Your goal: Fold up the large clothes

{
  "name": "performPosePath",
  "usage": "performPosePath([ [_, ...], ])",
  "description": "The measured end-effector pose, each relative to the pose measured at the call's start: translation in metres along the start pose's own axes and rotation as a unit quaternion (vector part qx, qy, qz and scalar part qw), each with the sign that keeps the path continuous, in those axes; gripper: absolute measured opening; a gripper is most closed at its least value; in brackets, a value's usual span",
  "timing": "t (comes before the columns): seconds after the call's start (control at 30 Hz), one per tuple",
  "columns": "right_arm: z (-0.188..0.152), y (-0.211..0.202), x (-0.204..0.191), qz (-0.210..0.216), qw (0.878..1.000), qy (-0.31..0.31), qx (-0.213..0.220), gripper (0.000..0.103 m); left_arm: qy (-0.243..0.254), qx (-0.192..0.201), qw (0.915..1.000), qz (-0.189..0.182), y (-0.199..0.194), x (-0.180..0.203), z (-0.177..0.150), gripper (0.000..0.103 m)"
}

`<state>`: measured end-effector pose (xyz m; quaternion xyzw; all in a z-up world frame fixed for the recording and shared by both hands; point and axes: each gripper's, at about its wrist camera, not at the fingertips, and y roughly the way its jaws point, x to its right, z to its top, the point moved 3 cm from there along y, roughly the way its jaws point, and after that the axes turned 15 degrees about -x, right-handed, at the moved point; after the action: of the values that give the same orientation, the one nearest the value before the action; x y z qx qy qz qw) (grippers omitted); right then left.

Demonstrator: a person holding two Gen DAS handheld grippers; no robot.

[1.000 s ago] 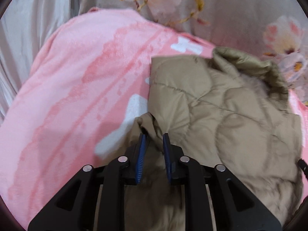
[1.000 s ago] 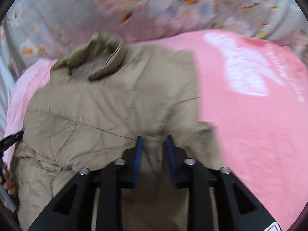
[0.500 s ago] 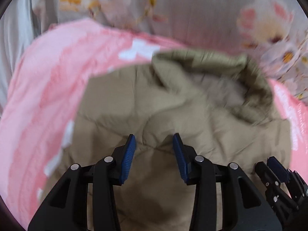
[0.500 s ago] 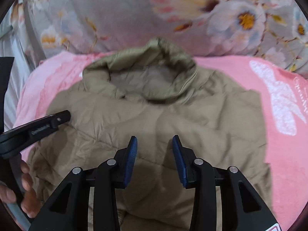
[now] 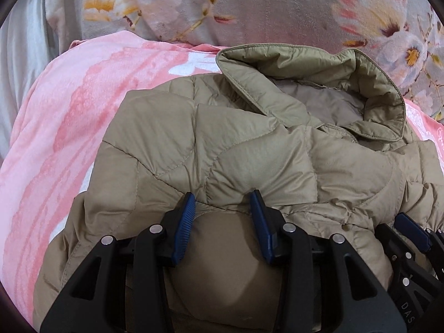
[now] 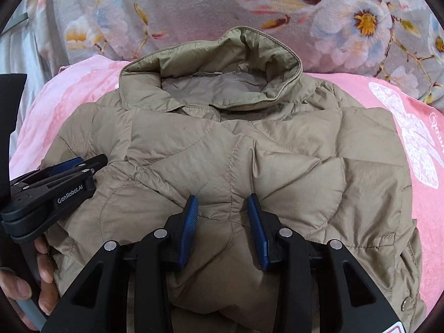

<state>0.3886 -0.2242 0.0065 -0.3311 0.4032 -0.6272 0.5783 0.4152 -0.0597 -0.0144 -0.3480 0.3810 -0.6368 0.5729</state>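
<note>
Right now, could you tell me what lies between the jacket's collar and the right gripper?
Only the jacket's own quilted tan fabric: the right wrist view shows nothing else between collar and right gripper.

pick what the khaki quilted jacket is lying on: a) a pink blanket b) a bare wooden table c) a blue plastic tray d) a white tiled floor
a, the khaki quilted jacket lies on the pink blanket, which shows on both sides of it, with floral bedding behind the collar.
</note>
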Motion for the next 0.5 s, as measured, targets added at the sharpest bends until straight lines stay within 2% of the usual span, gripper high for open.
performPosePath([
  [0.3,0.0002,0.0021,0.0009,0.001,1.0,0.001,-0.003,0.036,0.018,-0.001,0.9992,0.034,0.0074,0.0081,0.0003,0.04],
  [0.5,0.0003,0.0022,0.0012,0.002,1.0,0.002,-0.004,0.036,0.023,-0.004,0.9988,0.043,0.0097,0.0102,0.0003,0.04],
])
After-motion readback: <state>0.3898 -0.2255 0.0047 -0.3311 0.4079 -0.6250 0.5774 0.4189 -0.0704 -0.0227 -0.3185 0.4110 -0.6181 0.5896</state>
